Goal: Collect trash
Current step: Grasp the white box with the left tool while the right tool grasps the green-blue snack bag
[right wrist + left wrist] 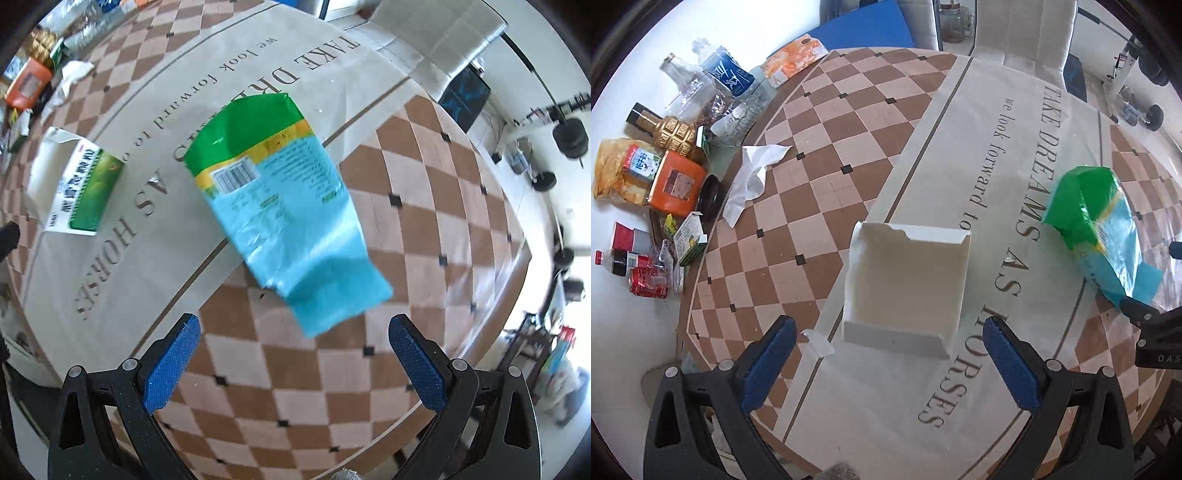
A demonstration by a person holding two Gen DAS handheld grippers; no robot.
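An opened white carton point(905, 284) lies on the table runner just ahead of my open, empty left gripper point(889, 328); its green printed face shows in the right wrist view point(83, 192). A green and light-blue plastic bag point(280, 206) lies flat across the runner's edge, just ahead of my open, empty right gripper point(294, 326). The bag also shows at the right of the left wrist view point(1097, 229). A crumpled white tissue point(753, 177) lies on the checkered table point(820, 155) to the left. A small white paper scrap point(818, 343) lies by my left finger.
A pile of bottles, cans, cartons and packets point(665, 166) lies on the white floor left of the table. A blue board point(864, 26) and a white chair point(1023, 33) stand beyond the far edge. The right gripper's body point(1152, 328) shows at the right.
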